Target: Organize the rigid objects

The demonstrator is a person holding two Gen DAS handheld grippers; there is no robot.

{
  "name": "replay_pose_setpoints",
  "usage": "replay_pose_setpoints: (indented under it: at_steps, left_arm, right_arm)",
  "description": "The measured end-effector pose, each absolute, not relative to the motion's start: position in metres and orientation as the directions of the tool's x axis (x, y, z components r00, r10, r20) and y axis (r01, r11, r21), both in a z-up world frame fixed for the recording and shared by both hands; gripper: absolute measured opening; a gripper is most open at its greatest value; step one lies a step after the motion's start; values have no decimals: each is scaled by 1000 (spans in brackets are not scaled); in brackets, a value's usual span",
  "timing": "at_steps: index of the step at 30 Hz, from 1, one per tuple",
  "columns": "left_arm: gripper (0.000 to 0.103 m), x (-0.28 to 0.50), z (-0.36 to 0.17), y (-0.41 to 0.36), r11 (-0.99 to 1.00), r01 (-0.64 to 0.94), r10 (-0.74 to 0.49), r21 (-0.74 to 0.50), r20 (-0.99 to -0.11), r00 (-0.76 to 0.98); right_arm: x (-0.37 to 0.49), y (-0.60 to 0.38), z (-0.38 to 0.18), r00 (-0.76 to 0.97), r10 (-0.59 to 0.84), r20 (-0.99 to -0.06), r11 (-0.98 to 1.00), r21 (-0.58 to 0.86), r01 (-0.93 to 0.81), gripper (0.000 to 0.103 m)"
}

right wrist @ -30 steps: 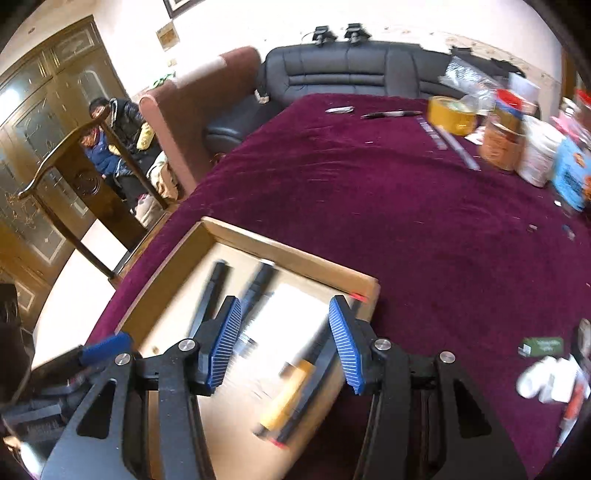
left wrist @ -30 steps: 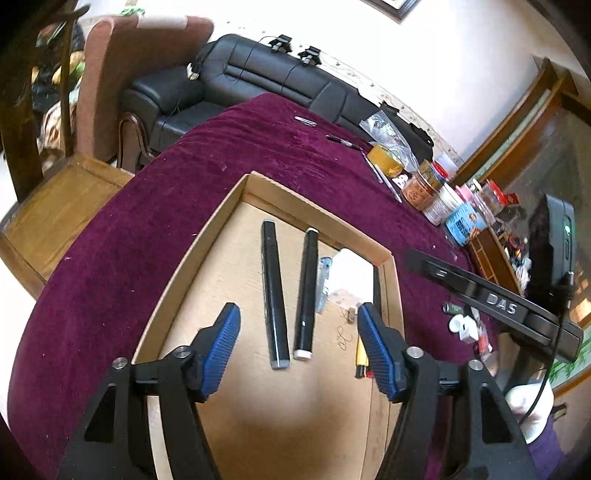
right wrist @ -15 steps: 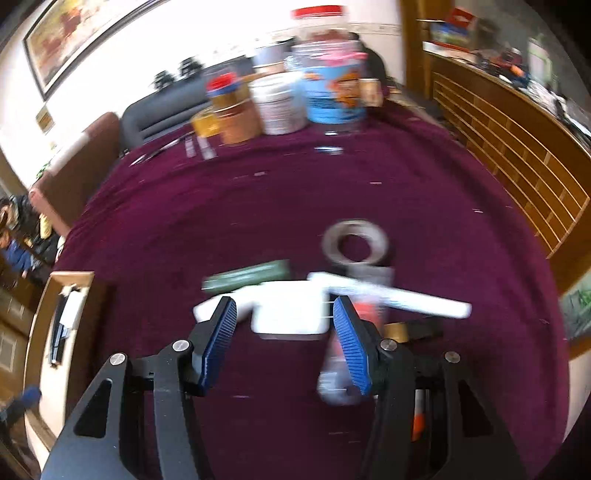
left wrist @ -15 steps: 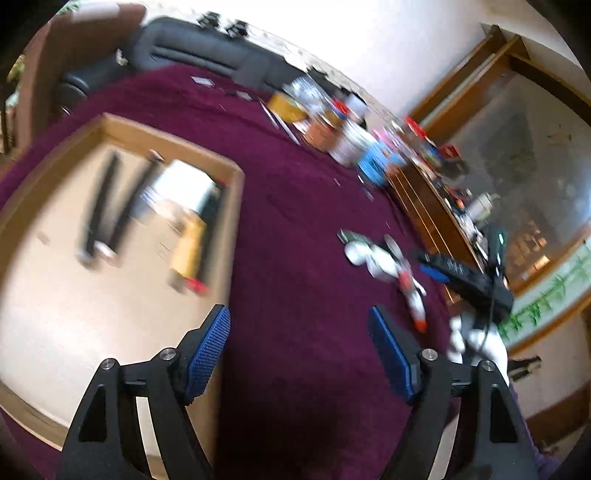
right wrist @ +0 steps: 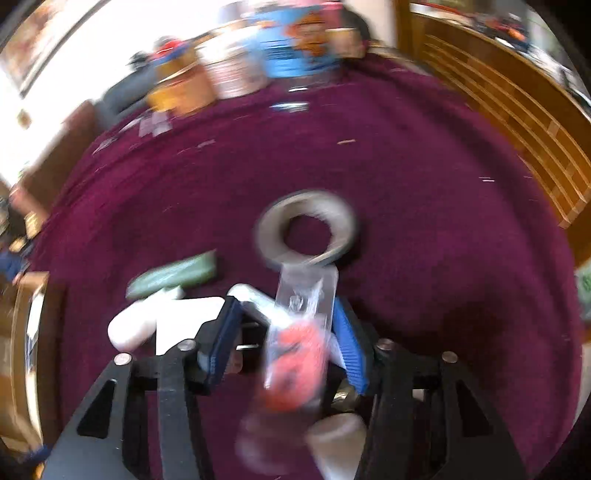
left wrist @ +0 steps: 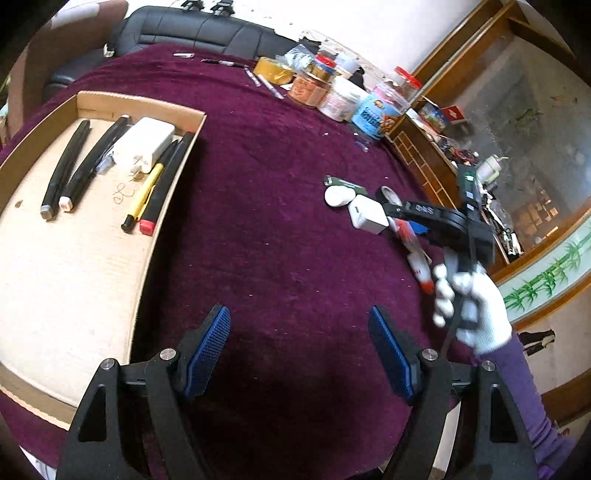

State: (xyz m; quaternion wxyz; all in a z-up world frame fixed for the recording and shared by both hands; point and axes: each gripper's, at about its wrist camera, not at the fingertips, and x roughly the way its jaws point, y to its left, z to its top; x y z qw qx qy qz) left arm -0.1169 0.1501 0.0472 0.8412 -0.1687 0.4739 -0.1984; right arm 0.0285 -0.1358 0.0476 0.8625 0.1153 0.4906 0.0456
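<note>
A cardboard tray (left wrist: 92, 101) on the purple tablecloth holds two black markers (left wrist: 66, 162), a white charger (left wrist: 146, 142), a yellow pen (left wrist: 142, 197) and a black-and-red pen. My left gripper (left wrist: 299, 350) is open and empty above bare cloth, right of the tray. A pile lies further right: a white adapter (left wrist: 367, 216), a white oval case (left wrist: 336, 195), a green stick (left wrist: 345, 182), a tape roll (right wrist: 306, 229). My right gripper (right wrist: 284, 328) is down in this pile, jaws open around a clear packet with red contents (right wrist: 299, 347). The right wrist view is blurred.
Jars and tubs (left wrist: 340, 98) stand along the table's far edge, with a yellow tape roll (left wrist: 275, 70) and pens. A wooden cabinet (left wrist: 424, 155) stands right of the table. A black sofa (left wrist: 192, 29) is behind it.
Both grippers swung right, away from the tray. My right gripper came down into the pile and now straddles the clear packet. My left gripper stays open.
</note>
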Motion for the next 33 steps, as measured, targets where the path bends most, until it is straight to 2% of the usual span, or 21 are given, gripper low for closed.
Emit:
replay_pose_setpoints:
  at_steps: [2, 5, 8, 11, 14, 16, 18, 22, 25, 26, 27, 28, 30, 33]
  left_arm:
    - [72, -113, 41, 147, 864, 161, -493, -477, -738, 461]
    - [72, -109, 34, 142, 861, 157, -500, -484, -747, 438]
    - [72, -110, 31, 137, 862, 162, -501, -481, -754, 424]
    - [72, -114, 30, 136, 866, 169, -494, -470, -759, 423]
    - [72, -114, 27, 133, 868, 176, -493, -464, -765, 414]
    - [72, -113, 26, 129, 867, 181, -496, -464, -767, 407]
    - [72, -111, 25, 125, 866, 183, -498, -466, -768, 403]
    - [72, -109, 26, 122, 869, 177, -492, -462, -768, 410]
    - [72, -109, 31, 124, 875, 171, -480, -453, -768, 424]
    - [72, -109, 33, 125, 880, 168, -472, -445, -769, 431]
    - [72, -109, 36, 127, 884, 165, -463, -437, -771, 438]
    - [72, -107, 38, 128, 887, 162, -457, -432, -771, 443]
    - [72, -102, 42, 129, 894, 156, -443, -420, -774, 453]
    - [72, -90, 43, 120, 906, 170, -420, -387, -783, 458]
  right_arm:
    - [14, -111, 50, 480, 306, -822, 949, 301, -91, 31]
    - [-7, -77, 51, 401, 423, -812, 904, 351, -243, 31]
    - [-24, -63, 51, 312, 522, -794, 845, 432, -316, 31]
    - [-32, -83, 67, 394, 509, -765, 860, 430, -276, 31]
    - [-44, -107, 83, 511, 432, -743, 901, 372, -221, 32]
    - [-58, -114, 90, 555, 413, -722, 910, 354, -216, 35]
    - [-62, -106, 86, 520, 452, -725, 892, 366, -265, 42]
    - [-69, -55, 68, 444, 455, -772, 876, 299, -379, 42]
    - [-67, -34, 55, 443, 428, -787, 881, 254, -400, 42]
    - [-62, -31, 50, 432, 415, -801, 886, 247, -394, 40]
    - [-61, -31, 47, 429, 402, -809, 892, 241, -382, 18]
    - [-62, -34, 47, 431, 396, -811, 897, 242, -370, 13]
    - [-68, -48, 53, 449, 386, -806, 910, 252, -330, 5]
    - [-76, -73, 55, 482, 335, -810, 938, 238, -252, 5]
